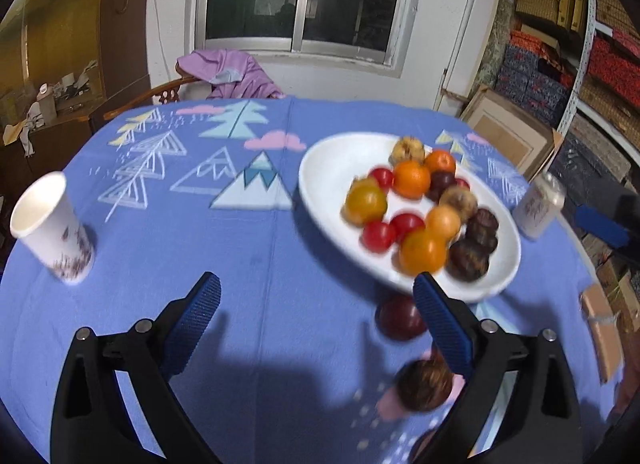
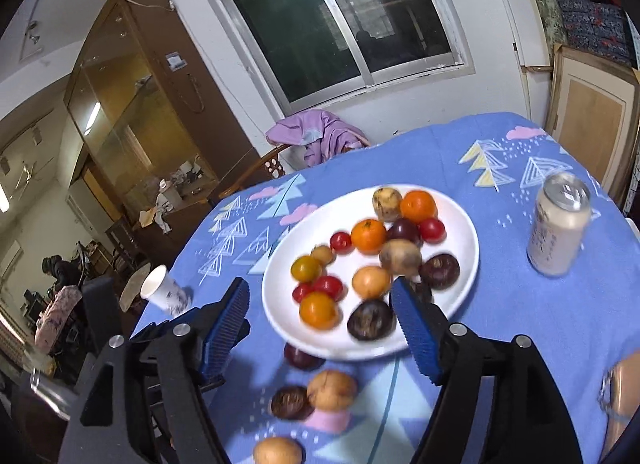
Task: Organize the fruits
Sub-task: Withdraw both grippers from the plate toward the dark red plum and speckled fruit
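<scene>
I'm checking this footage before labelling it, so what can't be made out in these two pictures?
- Left wrist view: fruit on the white plate is motion-blurred, kinds uncertain.
- Left wrist view: the dark red fruit is partly hidden by a gripper finger.
- Right wrist view: the tan fruit is cut off by the bottom edge.
- Right wrist view: can lettering is blurred, unreadable.

Oranges, red tomatoes and dark plums (image 2: 370, 319) fill the white plate (image 2: 466, 224) (four fruits (image 2: 331, 389) lie loose beside it).
</scene>
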`<state>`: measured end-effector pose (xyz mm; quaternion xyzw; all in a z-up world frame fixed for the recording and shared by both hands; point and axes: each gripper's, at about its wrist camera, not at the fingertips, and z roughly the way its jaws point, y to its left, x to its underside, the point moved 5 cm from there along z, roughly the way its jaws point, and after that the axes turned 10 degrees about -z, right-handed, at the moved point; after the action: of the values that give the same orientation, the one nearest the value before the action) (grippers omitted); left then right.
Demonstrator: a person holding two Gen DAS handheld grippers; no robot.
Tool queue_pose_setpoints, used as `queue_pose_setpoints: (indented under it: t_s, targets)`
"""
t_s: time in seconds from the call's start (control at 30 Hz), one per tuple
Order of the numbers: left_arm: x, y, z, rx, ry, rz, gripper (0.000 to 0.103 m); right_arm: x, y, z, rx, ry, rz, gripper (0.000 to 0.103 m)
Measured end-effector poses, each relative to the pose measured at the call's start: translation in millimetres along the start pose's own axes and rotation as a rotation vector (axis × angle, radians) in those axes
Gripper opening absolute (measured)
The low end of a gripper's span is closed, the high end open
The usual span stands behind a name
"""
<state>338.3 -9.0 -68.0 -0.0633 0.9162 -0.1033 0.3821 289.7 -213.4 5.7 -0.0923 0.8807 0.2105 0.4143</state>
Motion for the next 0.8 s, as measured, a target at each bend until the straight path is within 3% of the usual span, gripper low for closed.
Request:
queue_pose_setpoints:
  t_s: [0.13, 0.27, 0.47, 0.8]
  targets:
    - [22.9, 5.7, 1.0, -0.044, 0.011, 0.024, 0.095, 34.0, -12.8, -9.4, 0.013, 0.024, 0.052, 0.08]
    - [30.7, -8.0, -4.0, -0.065, -0.044, 0.091, 0.095, 55.0, -29.9, -9.2, 0.001, 0.068, 0.133, 0.08]
    - [37.1, -23.3, 4.4, -0.095, -0.042, 0.183, 0.096, 58.0, -26.8, -6.9, -0.047, 0.091, 0.139, 0.08]
    - [31.6, -36.2, 21.4, -0.044, 0.005, 0.206, 0.096, 64.9, -32.8, -0.5, -0.057, 0.136, 0.207, 0.085]
